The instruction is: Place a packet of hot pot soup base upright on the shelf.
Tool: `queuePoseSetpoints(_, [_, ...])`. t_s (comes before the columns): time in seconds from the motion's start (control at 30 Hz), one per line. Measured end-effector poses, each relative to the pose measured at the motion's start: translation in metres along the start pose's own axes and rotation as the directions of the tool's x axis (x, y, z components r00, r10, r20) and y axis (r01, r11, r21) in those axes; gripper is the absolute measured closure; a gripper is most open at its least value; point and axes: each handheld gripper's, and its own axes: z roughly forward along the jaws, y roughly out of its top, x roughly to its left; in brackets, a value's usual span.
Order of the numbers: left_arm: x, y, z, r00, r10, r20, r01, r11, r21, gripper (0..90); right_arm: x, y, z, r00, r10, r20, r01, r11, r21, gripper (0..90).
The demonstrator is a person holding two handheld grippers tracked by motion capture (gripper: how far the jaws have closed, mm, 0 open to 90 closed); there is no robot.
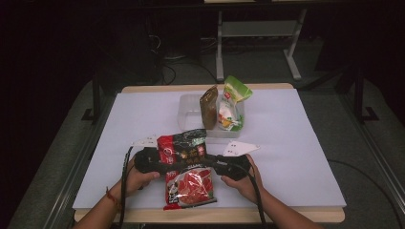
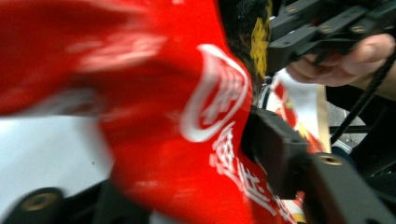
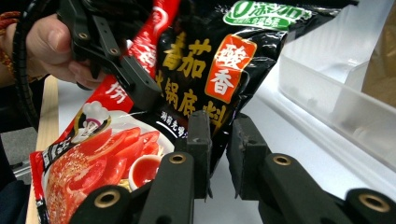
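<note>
High view shows you at the near edge of the white-covered worktop (image 1: 296,157), with both claws brought in on one thing: a large glossy plastic pouch (image 1: 187,171), red below with a picture of tomatoes, black above with printed characters. It lies close to the near edge, about midway along it, its black top raised toward the far side while the red bottom rests on the sheet. Judging by that tilt, you are lifting the pouch from both sides so it stays flat enough to carry, probably toward the clear plastic bin (image 1: 190,110) at the middle of the far half of the worktop.

That bin already holds a brown packet (image 1: 208,108) and a green-and-white packet (image 1: 230,107), both standing on edge in its right part; the left part looks free, which would suit this pouch.

Your left gripper (image 1: 165,160) comes at the pouch's left side. Its own view puts the red film between the jaws, one black pad lying against it, but the picture is blurred and the other pad is hidden, so you cannot tell whether the grip is firm; the jaws stand part-way in.

Your right gripper (image 3: 218,154) is nearly closed, its two pads pinching the lower edge of the black part of the pouch with only a thin gap where the film passes through.
</note>
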Motion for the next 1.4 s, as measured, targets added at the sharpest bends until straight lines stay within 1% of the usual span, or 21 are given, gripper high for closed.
queuePoseSetpoints(0.07, [-0.004, 0.003, -0.004, 0.9999, 0.017, 0.002, -0.017, 0.9997, -0.017, 62.8, 0.000, 0.002, -0.002, 1.0000, -0.001, -0.003, 0.001, 1.000, -0.011, 79.9])
queuePoseSetpoints(0.1, [-0.007, 0.005, -0.004, 0.9997, 0.025, -0.005, -0.025, 0.9994, -0.023, 64.7, -0.001, 0.003, -0.002, 1.0000, -0.001, -0.003, 0.001, 1.000, -0.015, 80.2])
queuePoseSetpoints(0.2, [-0.012, 0.010, -0.005, 0.9994, 0.025, -0.023, -0.026, 0.9987, -0.043, 68.9, -0.001, 0.006, -0.005, 1.0000, -0.002, 0.009, 0.003, 1.000, -0.025, 80.9])
queuePoseSetpoints(0.33, [-0.021, 0.018, -0.004, 0.9964, 0.057, -0.063, -0.061, 0.9963, -0.061, 71.5, -0.003, 0.011, -0.011, 0.9998, -0.006, 0.020, 0.007, 0.999, -0.044, 82.5])
queuePoseSetpoints(0.4, [-0.024, 0.022, -0.003, 0.9960, 0.056, -0.070, -0.061, 0.9957, -0.070, 71.9, -0.003, 0.013, -0.015, 0.9993, -0.013, 0.034, 0.015, 0.999, -0.051, 83.3])
queuePoseSetpoints(0.5, [-0.027, 0.025, -0.001, 0.9937, 0.075, -0.084, -0.081, 0.9942, -0.072, 71.9, -0.004, 0.016, -0.019, 0.9987, -0.019, 0.048, 0.021, 0.998, -0.052, 83.8])
queuePoseSetpoints(0.57, [-0.028, 0.026, 0.000, 0.9932, 0.073, -0.090, -0.081, 0.9933, -0.082, 72.7, -0.004, 0.016, -0.021, 0.9983, -0.021, 0.054, 0.024, 0.998, -0.056, 83.8])
queuePoseSetpoints(0.6, [-0.030, 0.026, 0.000, 0.9920, 0.080, -0.098, -0.088, 0.9930, -0.079, 73.4, -0.004, 0.017, -0.021, 0.9980, -0.024, 0.059, 0.027, 0.998, -0.057, 83.6])
queuePoseSetpoints(0.7, [-0.032, 0.028, 0.000, 0.9915, 0.074, -0.107, -0.085, 0.9918, -0.096, 75.3, -0.004, 0.019, -0.023, 0.9971, -0.030, 0.071, 0.034, 0.998, -0.058, 82.4])
queuePoseSetpoints(0.8, [-0.033, 0.030, 0.000, 0.9908, 0.068, -0.117, -0.081, 0.9908, -0.108, 76.5, -0.003, 0.020, -0.023, 0.9961, -0.035, 0.081, 0.039, 0.998, -0.053, 77.0])
queuePoseSetpoints(0.87, [-0.034, 0.030, 0.000, 0.9902, 0.069, -0.122, -0.082, 0.9902, -0.112, 77.0, -0.003, 0.021, -0.024, 0.9961, -0.040, 0.079, 0.043, 0.998, -0.045, 75.3])
queuePoseSetpoints(0.9, [-0.035, 0.030, -0.001, 0.9905, 0.065, -0.121, -0.079, 0.9899, -0.117, 77.9, -0.003, 0.021, -0.024, 0.9957, -0.049, 0.079, 0.052, 0.998, -0.039, 72.2])
queuePoseSetpoints(0.93, [-0.036, 0.030, -0.001, 0.9903, 0.067, -0.122, -0.081, 0.9895, -0.119, 78.2, -0.002, 0.021, -0.025, 0.9951, -0.061, 0.079, 0.063, 0.998, -0.029, 66.5])
queuePoseSetpoints(0.97, [-0.036, 0.030, -0.002, 0.9902, 0.068, -0.122, -0.083, 0.9887, -0.125, 78.4, -0.002, 0.022, -0.027, 0.9941, -0.067, 0.085, 0.070, 0.997, -0.027, 64.6])
queuePoseSetpoints(1.03, [-0.037, 0.030, -0.003, 0.9898, 0.066, -0.126, -0.082, 0.9885, -0.127, 79.0, -0.001, 0.022, -0.032, 0.9939, -0.071, 0.085, 0.073, 0.997, -0.019, 63.6])
queuePoseSetpoints(1.1, [-0.038, 0.031, -0.004, 0.9898, 0.063, -0.128, -0.081, 0.9876, -0.135, 79.5, -0.002, 0.022, -0.037, 0.9932, -0.074, 0.090, 0.075, 0.997, -0.011, 57.5])
queuePoseSetpoints(1.2, [-0.039, 0.032, -0.005, 0.9892, 0.068, -0.130, -0.086, 0.9861, -0.142, 79.7, -0.005, 0.018, -0.046, 0.9921, -0.078, 0.098, 0.076, 0.997, 0.025, 51.5])
queuePoseSetpoints(1.27, [-0.042, 0.033, -0.006, 0.9873, 0.082, -0.136, -0.102, 0.9842, -0.145, 80.1, -0.010, 0.012, -0.053, 0.9889, -0.077, 0.127, 0.071, 0.996, 0.056, 48.1])
queuePoseSetpoints(1.33, [-0.043, 0.034, -0.007, 0.9856, 0.085, -0.146, -0.108, 0.9811, -0.161, 80.4, -0.017, 0.006, -0.063, 0.9852, -0.067, 0.158, 0.056, 0.996, 0.073, 45.1])
queuePoseSetpoints(1.4, [-0.043, 0.035, -0.009, 0.9827, 0.080, -0.167, -0.110, 0.9769, -0.183, 80.9, -0.023, -0.001, -0.074, 0.9788, -0.059, 0.196, 0.043, 0.995, 0.085, 41.9])
